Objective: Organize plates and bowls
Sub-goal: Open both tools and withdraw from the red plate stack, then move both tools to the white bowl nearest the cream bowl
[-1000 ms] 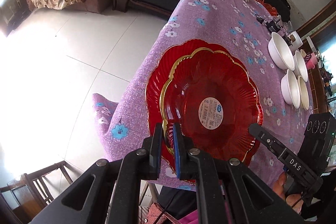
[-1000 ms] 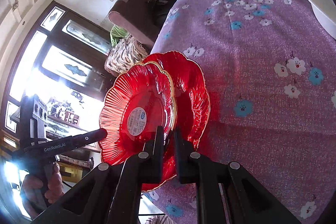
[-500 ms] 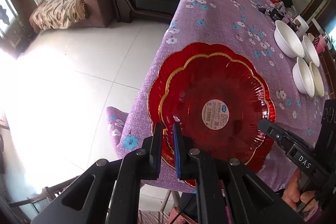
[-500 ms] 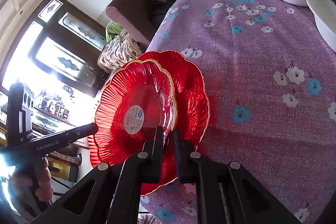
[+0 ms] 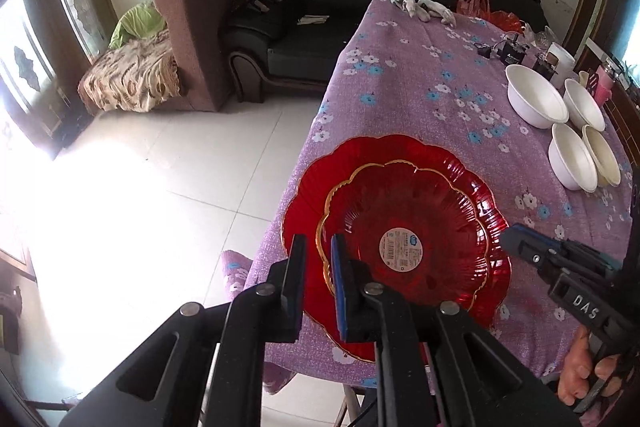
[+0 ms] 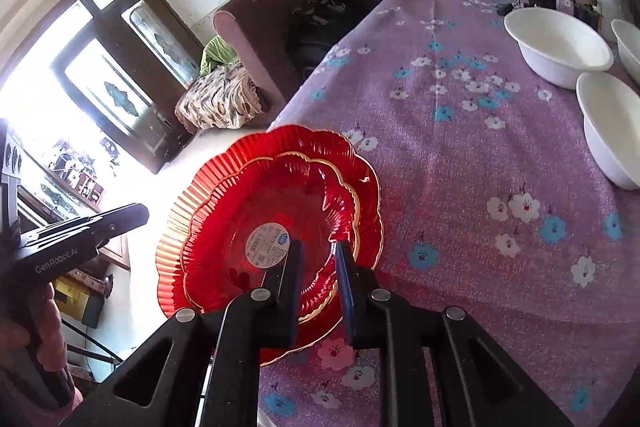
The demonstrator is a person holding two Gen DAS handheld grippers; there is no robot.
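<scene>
A small red plate (image 5: 404, 227) with a gold rim and a round sticker lies inside a larger red plate (image 5: 308, 199) at the near left corner of the purple flowered tablecloth (image 5: 420, 87). My left gripper (image 5: 318, 255) straddles the small plate's near-left rim; its jaws are opening and a gap shows on both sides of the rim. My right gripper (image 6: 319, 255) straddles the same small plate (image 6: 276, 211) on its opposite rim, above the larger plate (image 6: 180, 211); its jaws are opening too, with the pads off the plate. Each gripper shows in the other's view: the right gripper (image 5: 516, 237), the left gripper (image 6: 136, 215).
Several white bowls (image 5: 536, 101) stand close together at the far right of the table, also as white bowls (image 6: 556, 43) in the right wrist view. Cloths, a bag and small gadgets lie at the far end. The table edge and tiled floor (image 5: 180, 187) drop away left of the plates. Sofas stand beyond.
The small plate has settled from a tilt to lie flat inside the larger one. Both grippers' jaws have widened off its rim. The left gripper has risen and drawn back.
</scene>
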